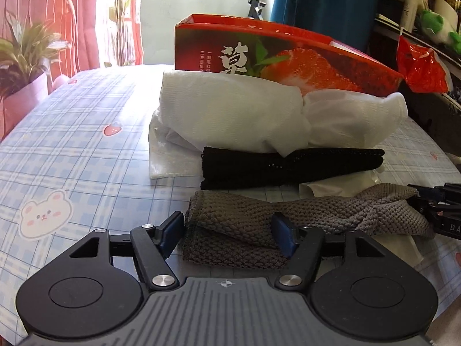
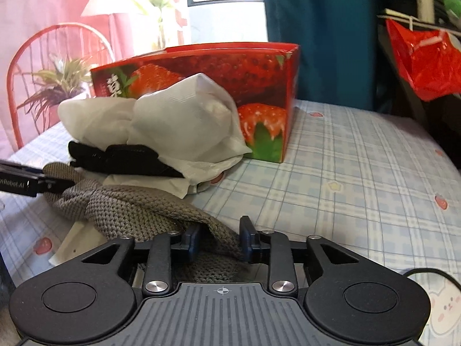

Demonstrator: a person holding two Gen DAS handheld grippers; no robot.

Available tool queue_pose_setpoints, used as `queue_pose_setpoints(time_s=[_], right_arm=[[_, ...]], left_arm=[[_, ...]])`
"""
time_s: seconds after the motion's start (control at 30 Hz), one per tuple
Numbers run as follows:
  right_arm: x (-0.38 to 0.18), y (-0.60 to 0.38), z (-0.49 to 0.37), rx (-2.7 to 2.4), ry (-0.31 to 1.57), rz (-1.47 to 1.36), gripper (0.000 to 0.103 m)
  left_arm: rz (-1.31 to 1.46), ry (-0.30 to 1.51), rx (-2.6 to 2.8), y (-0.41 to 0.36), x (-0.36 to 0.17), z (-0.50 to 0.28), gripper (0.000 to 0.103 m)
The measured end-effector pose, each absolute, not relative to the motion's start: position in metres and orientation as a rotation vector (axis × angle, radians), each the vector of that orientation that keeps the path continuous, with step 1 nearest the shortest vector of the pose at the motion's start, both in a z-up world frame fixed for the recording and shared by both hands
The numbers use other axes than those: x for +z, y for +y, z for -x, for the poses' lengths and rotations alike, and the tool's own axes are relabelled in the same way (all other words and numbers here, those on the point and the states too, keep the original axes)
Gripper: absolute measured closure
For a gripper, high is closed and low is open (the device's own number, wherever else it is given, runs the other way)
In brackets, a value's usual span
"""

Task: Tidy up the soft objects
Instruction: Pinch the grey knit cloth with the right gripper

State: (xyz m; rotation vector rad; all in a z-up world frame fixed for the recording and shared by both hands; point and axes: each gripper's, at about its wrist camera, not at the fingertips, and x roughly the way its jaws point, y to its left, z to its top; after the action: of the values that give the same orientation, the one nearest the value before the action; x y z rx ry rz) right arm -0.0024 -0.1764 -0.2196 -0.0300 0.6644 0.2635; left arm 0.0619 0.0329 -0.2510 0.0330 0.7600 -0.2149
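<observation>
A grey knitted cloth (image 1: 245, 225) lies twisted on the checked tablecloth, nearest to me. My left gripper (image 1: 229, 235) is open, straddling the cloth's left folded end, with one fingertip (image 1: 283, 238) resting on the knit. In the right wrist view the cloth's other end (image 2: 222, 239) fills the narrow gap of my right gripper (image 2: 220, 240), whose pads press on it. That right gripper (image 1: 432, 201) also shows at the right edge of the left wrist view. Behind the grey cloth lie a black folded cloth (image 1: 291, 165) and a white bundled cloth (image 1: 230, 112).
A red strawberry-print box (image 1: 288, 57) stands behind the cloths, with its top open. White paper (image 2: 149, 184) sits under the pile. A potted plant (image 1: 23, 66) and a red chair stand off the table's left. A red plastic bag (image 2: 423, 60) hangs at the right.
</observation>
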Motion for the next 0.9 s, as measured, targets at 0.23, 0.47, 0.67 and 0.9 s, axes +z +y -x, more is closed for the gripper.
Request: queue_pose_setpoints(time_s=[0.23,0.47,0.67,0.9], right_arm=[[-0.22,-0.17,0.004,0.258,0.661,0.064,0.069],[-0.222,-0.174,0.0,0.245,0.678,0.053,0.048],[-0.223,-0.172,-0.002,0.284,0.692,0.061,0.03],[-0.226,-0.161,-0.001,0.326,0.729,0.113,0.0]], left_arm=[[-0.026,0.755,-0.229,0.04,-0.25,-0.064,0.033],[-0.029,0.751,-0.235,0.04,-0.25,-0.063,0.033],[-0.033,0.751,-0.237,0.039,-0.25,-0.063,0.031],[-0.032,0.751,-0.235,0.039,-0.251,-0.063,0.031]])
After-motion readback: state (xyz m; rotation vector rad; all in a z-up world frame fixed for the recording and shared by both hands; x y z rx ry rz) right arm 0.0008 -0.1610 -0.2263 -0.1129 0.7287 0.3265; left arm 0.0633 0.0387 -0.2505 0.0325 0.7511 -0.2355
